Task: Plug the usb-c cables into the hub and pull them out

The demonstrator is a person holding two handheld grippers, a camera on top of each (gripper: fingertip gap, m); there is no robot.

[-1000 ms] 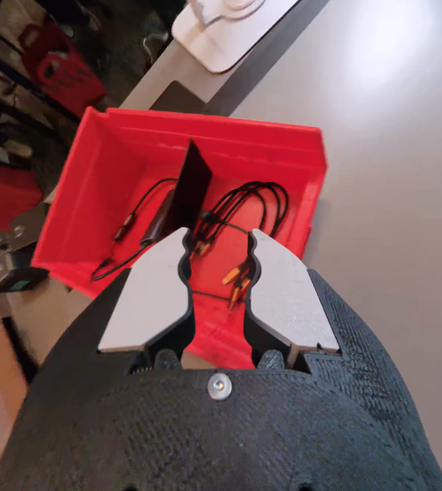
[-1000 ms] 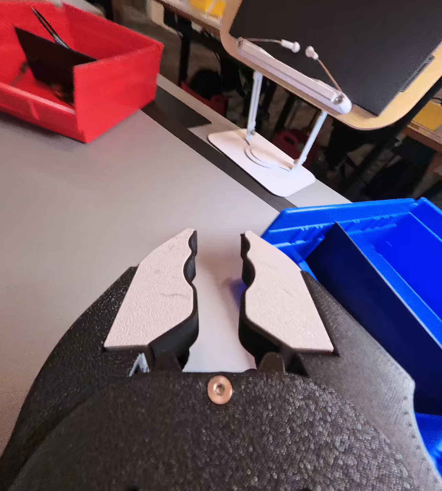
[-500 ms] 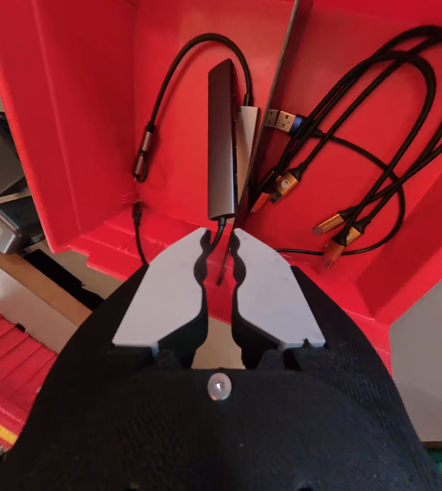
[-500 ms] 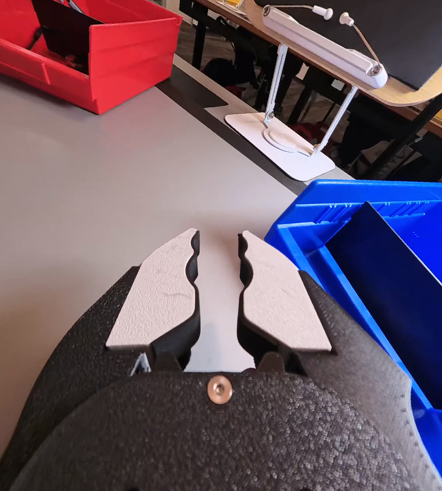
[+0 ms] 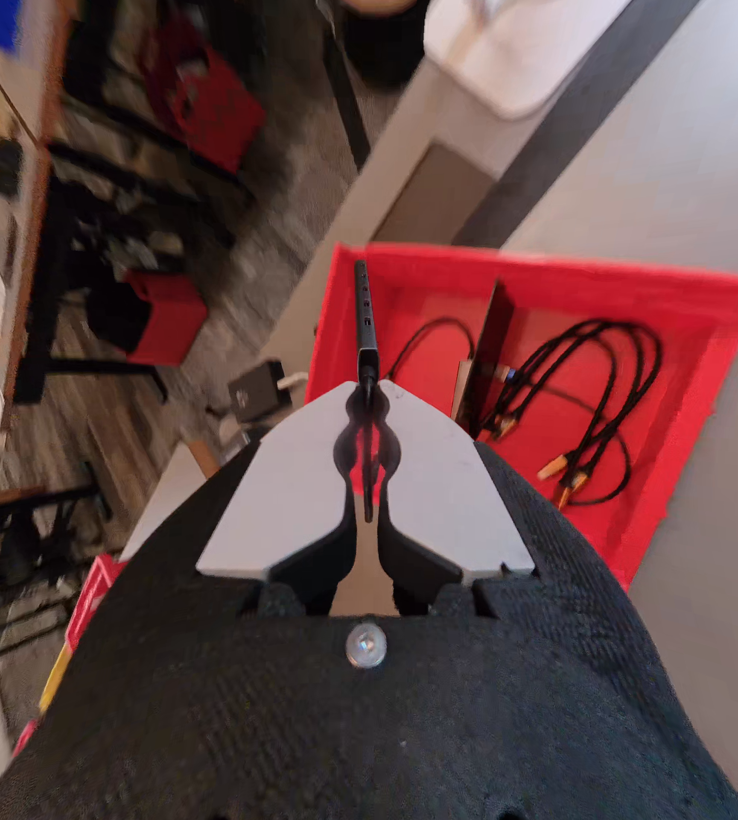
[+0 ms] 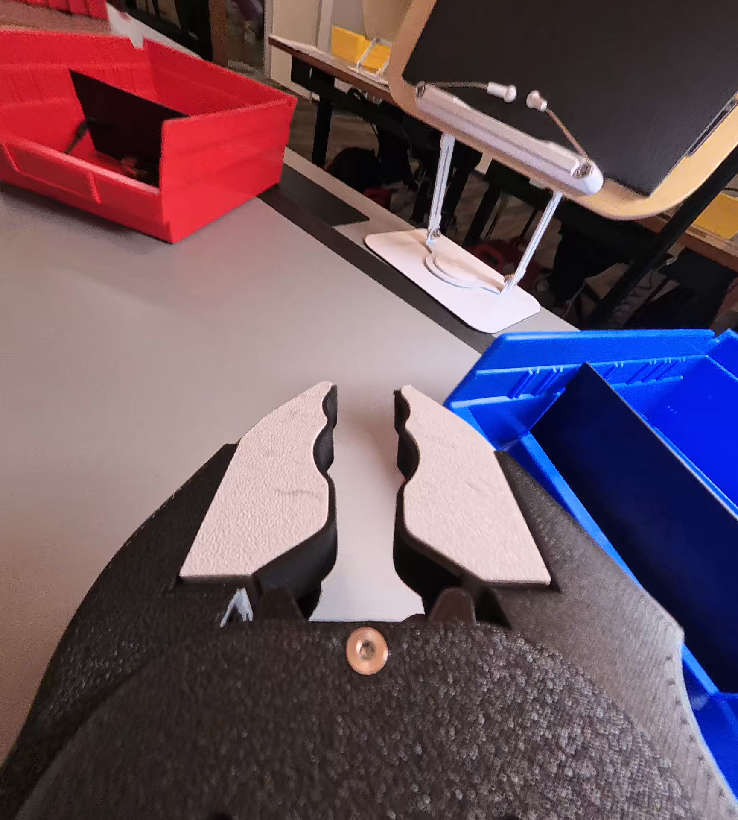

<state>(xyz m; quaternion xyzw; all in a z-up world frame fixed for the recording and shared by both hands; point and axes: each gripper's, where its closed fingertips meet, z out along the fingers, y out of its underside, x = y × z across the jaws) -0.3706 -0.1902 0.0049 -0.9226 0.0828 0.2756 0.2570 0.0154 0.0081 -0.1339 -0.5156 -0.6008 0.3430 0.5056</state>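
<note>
The left gripper (image 5: 366,395) has its jaws pinched on the hub's (image 5: 366,319) thin lead cable, so the slim dark hub sticks out toward 12 o'clock above the red bin (image 5: 713,399). Hub looks light and rigid, but its lead is limp; held there it will likely swing, so gripping the body seems safer. Braided usb-c cables (image 5: 597,399) lie at 2 o'clock in the bin's right compartment: floppy, best taken by their orange plugs. The right gripper (image 6: 365,390) hovers over the counter (image 6: 136,355), jaws narrowly apart, empty.

The left tongs (image 5: 368,392) are pinched together at the tips, while the right tongs (image 6: 365,392) stand parted.
</note>
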